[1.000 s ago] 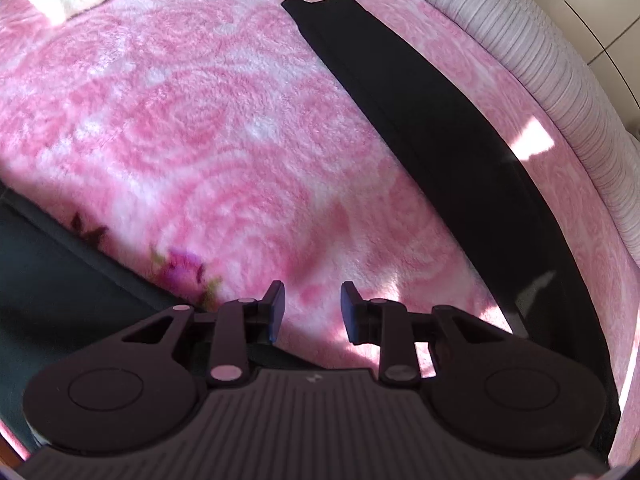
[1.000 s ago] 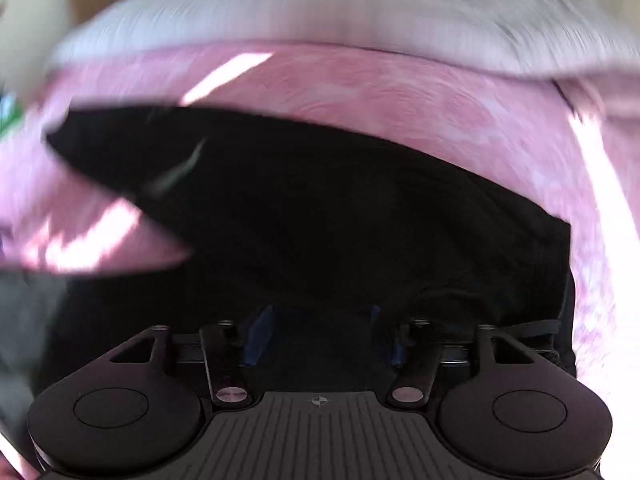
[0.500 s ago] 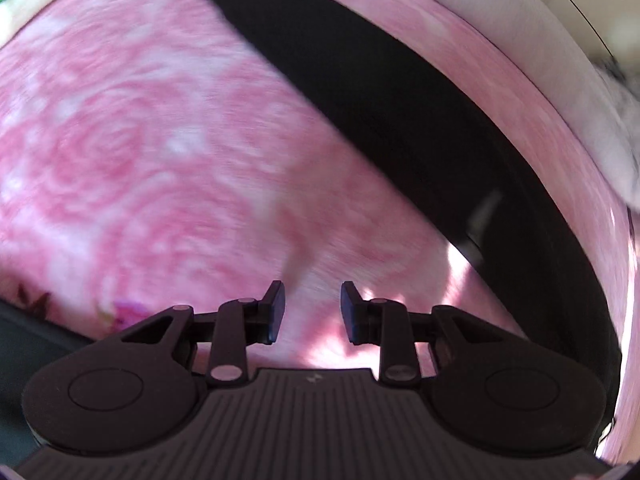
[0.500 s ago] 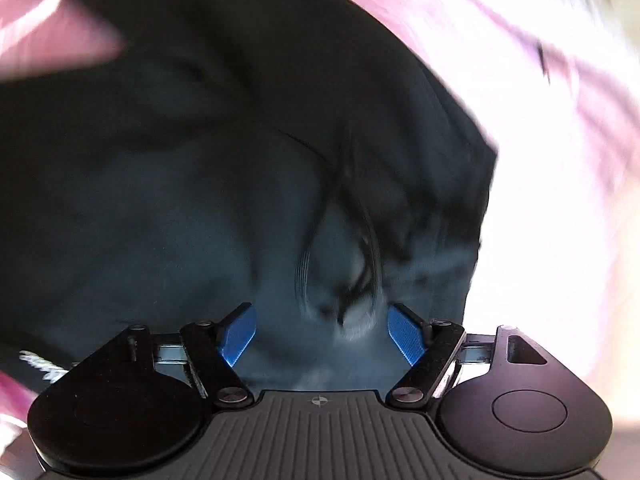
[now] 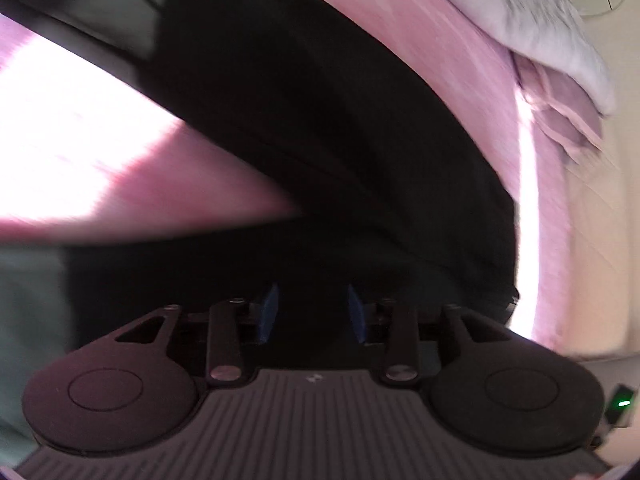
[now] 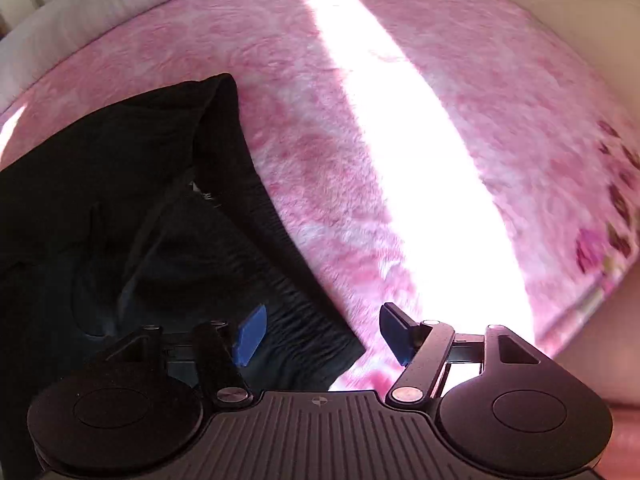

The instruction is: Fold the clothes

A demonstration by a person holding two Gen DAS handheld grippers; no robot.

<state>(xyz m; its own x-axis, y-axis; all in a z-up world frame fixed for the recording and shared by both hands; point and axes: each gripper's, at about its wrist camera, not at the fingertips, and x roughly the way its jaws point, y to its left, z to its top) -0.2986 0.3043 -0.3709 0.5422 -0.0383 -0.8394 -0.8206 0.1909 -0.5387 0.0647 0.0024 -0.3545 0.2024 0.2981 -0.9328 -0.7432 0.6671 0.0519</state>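
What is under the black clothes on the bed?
The black garment lies on a fluffy pink blanket, which shows all around its edge. What the cloth itself covers cannot be seen, so anything tucked beneath it stays hidden.

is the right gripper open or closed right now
Open. The right gripper has its blue pads spread wide over the black garment's edge, pressing nothing.

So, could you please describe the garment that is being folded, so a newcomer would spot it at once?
Look at the bed's fluffy pink blanket, crossed by a bright strip of sunlight. The black garment lies left of that strip. It is the only dark cloth there, with a ribbed band along its edge.
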